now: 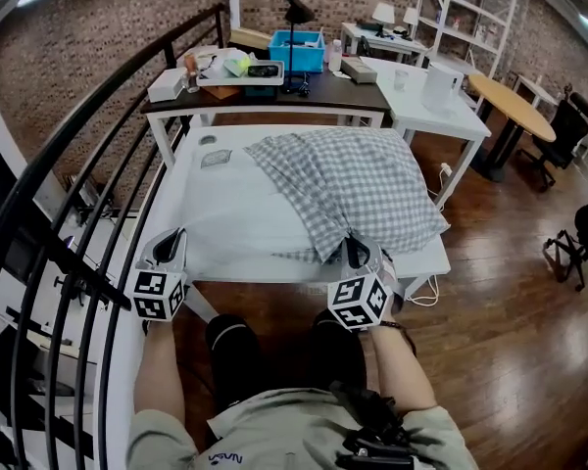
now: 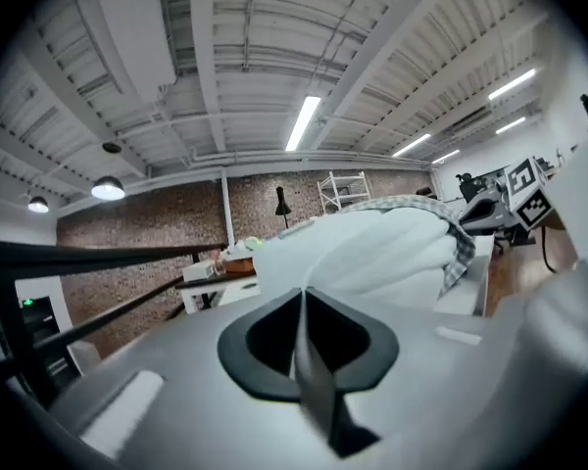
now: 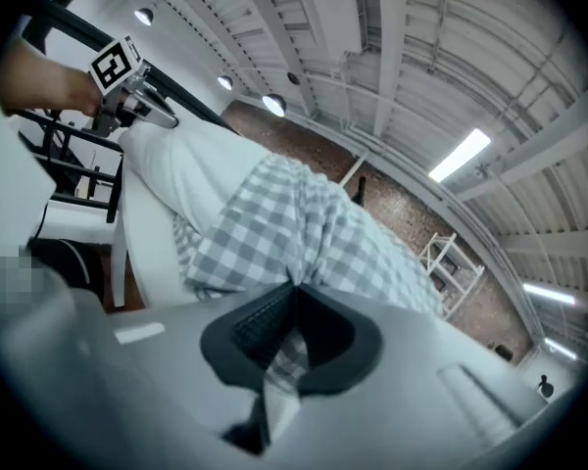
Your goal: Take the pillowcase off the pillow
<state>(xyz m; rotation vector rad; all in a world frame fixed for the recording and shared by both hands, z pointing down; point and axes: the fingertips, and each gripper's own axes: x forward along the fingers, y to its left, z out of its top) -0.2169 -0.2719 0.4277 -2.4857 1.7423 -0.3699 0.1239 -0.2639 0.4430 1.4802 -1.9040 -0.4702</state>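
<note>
The left gripper (image 1: pixel 171 243) clamps the pillow (image 1: pixel 230 213) at its near corner and the right gripper (image 1: pixel 356 250) clamps the pillowcase (image 1: pixel 358 179), and either thin pinch could slip under pulling.

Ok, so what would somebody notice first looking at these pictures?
First, the grey checked pillowcase on the white table, peeled partway off the white pillow, which lies bare to its left. At the near edge the right gripper is shut on a pinch of the checked cloth, and the left gripper is shut on the pillow's white corner. Behind them a cluttered dark desk stands against a brick wall.
</note>
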